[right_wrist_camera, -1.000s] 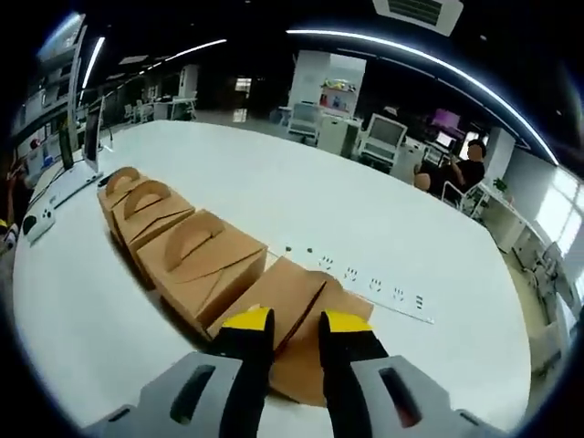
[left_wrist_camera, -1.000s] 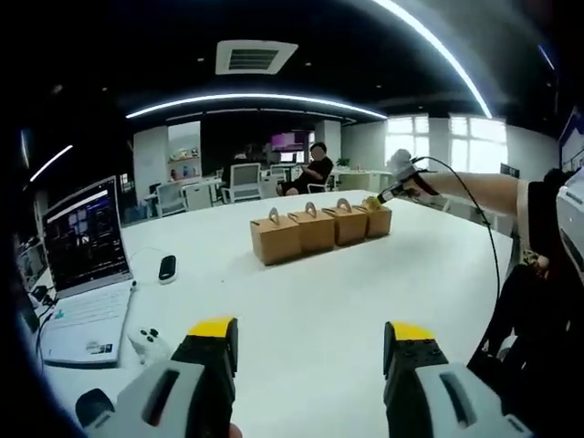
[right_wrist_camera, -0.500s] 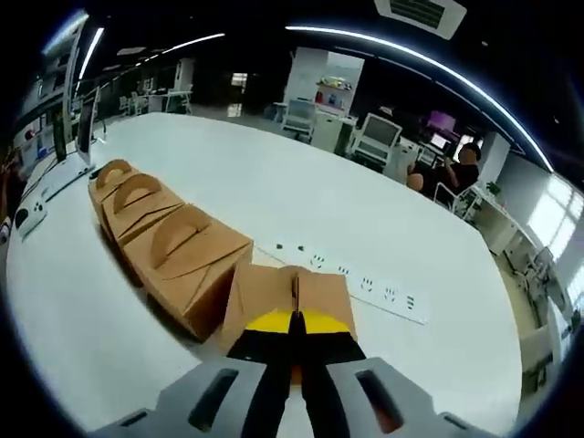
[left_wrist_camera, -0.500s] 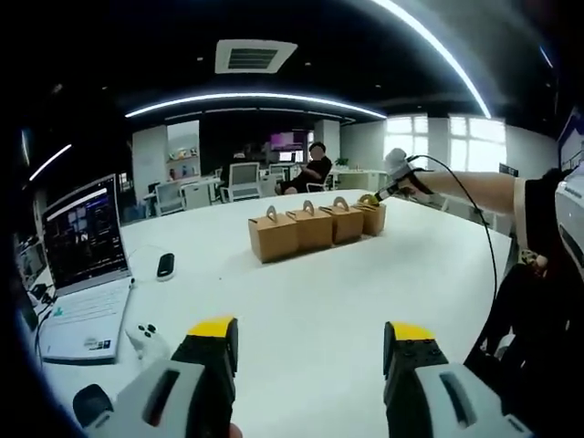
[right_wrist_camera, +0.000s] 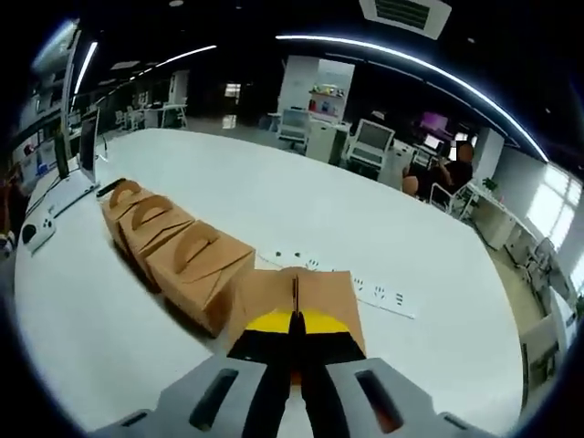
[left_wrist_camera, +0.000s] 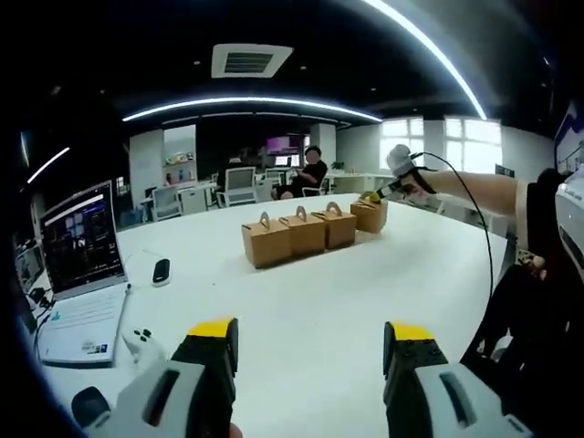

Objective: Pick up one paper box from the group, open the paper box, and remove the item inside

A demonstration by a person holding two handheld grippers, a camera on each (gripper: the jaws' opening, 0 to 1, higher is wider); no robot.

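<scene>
Three brown paper boxes [left_wrist_camera: 297, 235] with arched handles stand in a row on the white table [left_wrist_camera: 310, 292]. A fourth paper box [left_wrist_camera: 370, 214] is at the row's right end, raised a little and apart from the others. My right gripper [left_wrist_camera: 374, 195] is shut on its top handle. In the right gripper view the yellow-tipped right gripper [right_wrist_camera: 294, 324] is pinched shut over that box [right_wrist_camera: 265, 297], with the three-box row [right_wrist_camera: 182, 255] to its left. My left gripper [left_wrist_camera: 312, 333] hangs open over the near table, holding nothing, well short of the boxes.
An open laptop [left_wrist_camera: 82, 274], a black mouse [left_wrist_camera: 161, 270] and a white controller [left_wrist_camera: 144, 342] lie at the table's left. A white power strip [right_wrist_camera: 383, 297] lies beyond the held box. A person [left_wrist_camera: 310, 173] sits at a far desk. An arm with a cable [left_wrist_camera: 474, 196] reaches in from the right.
My right gripper's jaws closed on the end box's handle, and that box has lifted slightly and drawn away from the row. The left gripper stays open.
</scene>
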